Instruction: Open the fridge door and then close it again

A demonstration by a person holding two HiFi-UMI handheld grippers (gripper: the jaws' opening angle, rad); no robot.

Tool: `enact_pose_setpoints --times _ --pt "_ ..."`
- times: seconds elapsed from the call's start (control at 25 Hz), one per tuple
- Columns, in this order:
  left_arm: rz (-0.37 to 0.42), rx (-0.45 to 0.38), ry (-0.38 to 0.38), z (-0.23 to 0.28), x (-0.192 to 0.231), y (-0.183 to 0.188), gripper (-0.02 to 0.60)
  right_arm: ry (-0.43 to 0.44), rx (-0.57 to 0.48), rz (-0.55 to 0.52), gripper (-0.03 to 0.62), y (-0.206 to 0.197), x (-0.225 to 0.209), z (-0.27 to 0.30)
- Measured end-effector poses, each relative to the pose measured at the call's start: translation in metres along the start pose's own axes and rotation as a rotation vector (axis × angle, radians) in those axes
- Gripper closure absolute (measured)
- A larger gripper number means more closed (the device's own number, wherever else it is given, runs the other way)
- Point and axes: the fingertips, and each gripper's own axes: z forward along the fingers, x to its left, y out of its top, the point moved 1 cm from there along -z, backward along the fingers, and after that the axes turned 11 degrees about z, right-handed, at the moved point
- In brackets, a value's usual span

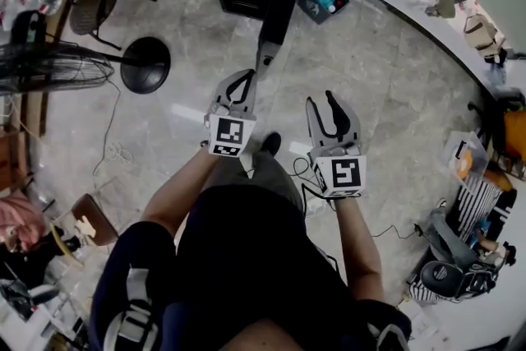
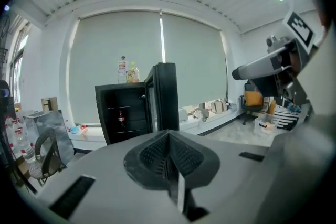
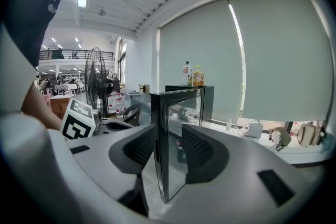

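Left gripper (image 2: 169, 137) jaws together, right gripper (image 3: 168, 128) jaws apart — fridge door (image 2: 167, 97) open.

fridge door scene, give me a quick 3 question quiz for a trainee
1. True or false: the fridge door stands open.
2. In the left gripper view, the left gripper's jaws are: A) together, with nothing between them; B) wide apart; C) clamped on a chair.
3. Fill in: on top of the fridge stand two ____.

Key: 1 true; 2 A; 3 bottles.
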Motion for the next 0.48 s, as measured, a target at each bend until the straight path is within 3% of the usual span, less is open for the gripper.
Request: enact_pose_setpoints --times 0.24,0.48 --pt "-0.016 -0.040 -0.017 -0.030 0.016 0.013 0.558 0.013 -0.017 -0.027 0.348 0.003 0.009 0.016" --pt "-0.043 -0.084 -0.030 -0.050 0.033 0.021 0.558 0.018 -0.041 -0.034 0.330 0.008 0.016 0.035"
